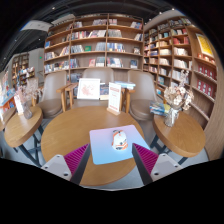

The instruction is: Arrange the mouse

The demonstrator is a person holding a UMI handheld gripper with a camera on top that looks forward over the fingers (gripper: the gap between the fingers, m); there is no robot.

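View along the gripper [110, 163], held above a round wooden table [62, 128] in a room lined with bookshelves [100, 42]. The two fingers, each with a magenta pad [75, 156], are spread wide with nothing between them; they hang clear of the tabletop, apart from every object. The mouse [119, 139], a pale rounded body, lies on a light blue mouse mat [110, 148] just ahead of the fingers, somewhat toward the right finger, at the mat's far part rather than its centre. The wide spread and the line of the fingers toward the mat suggest an approach stance: the opening appears ample to pass either side of the mouse. Judged from this layout, the grasp is not yet made and the arranging itself remains to be done. The next move would call for descending over the mouse and shifting slightly rightward to centre it. Beyond the mat stand upright cards or books [115, 97]; a vase of flowers [176, 100] occupies a neighbouring table to the right, well apart.
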